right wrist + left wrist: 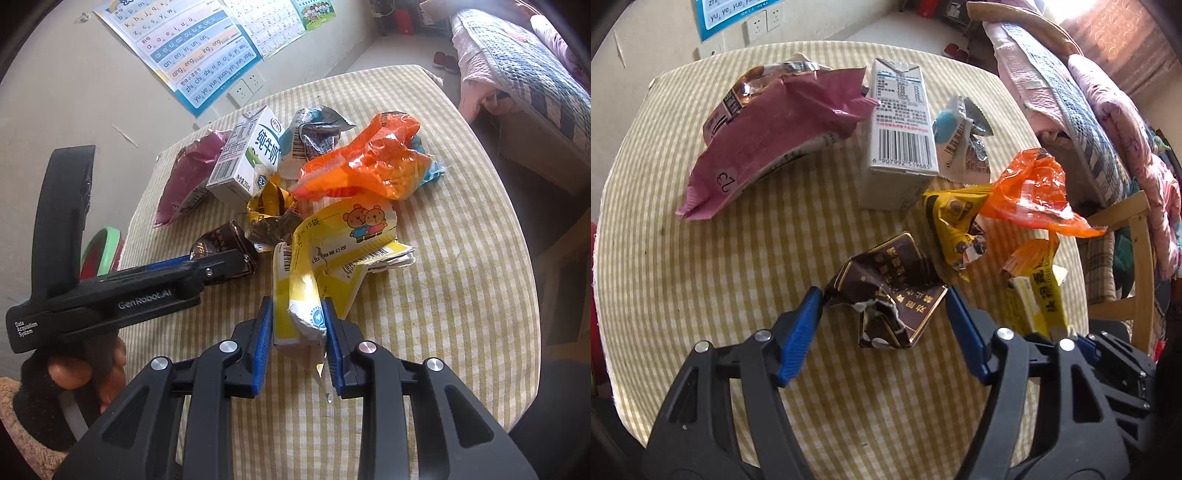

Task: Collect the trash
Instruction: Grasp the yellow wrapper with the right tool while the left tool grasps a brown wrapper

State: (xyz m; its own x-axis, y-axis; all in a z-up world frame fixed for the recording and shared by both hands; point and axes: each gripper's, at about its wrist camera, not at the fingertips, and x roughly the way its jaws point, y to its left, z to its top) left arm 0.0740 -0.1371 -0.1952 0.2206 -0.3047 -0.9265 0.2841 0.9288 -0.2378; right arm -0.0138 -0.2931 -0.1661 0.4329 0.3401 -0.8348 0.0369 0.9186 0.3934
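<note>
- The trash lies in a loose heap on the desk (683,295), which wears a yellow-and-white checked cloth.
- The right tongs (299,332) are clamped on the near end of a crushed yellow box (332,258) with two cartoon bears printed on it; both blue pads press its sides, and the rest of the box lies on the cloth.
- The left tongs (884,299) stand apart around a crumpled brown box (886,295) with gold lettering. The tips sit right at its two edges — whether they touch it is hard to tell from this angle, but they do not squeeze it.
- In the right wrist view a hand (85,373) in a dark cuff holds the left tool's handle, low at the left.
- Just beyond the brown box lie a crumpled yellow wrapper (955,229) and an orange plastic wrapper (1030,192), the orange one resting over the yellow.
- A white milk carton (897,129) stands upright behind them, a blue-and-silver wrapper (960,129) beside it.
- A large maroon snack bag (768,136) lies left of the carton.
- Farther out — a bed (524,74) with patterned quilts on the right, and a pinyin poster (192,48) and sockets on the wall.
</note>
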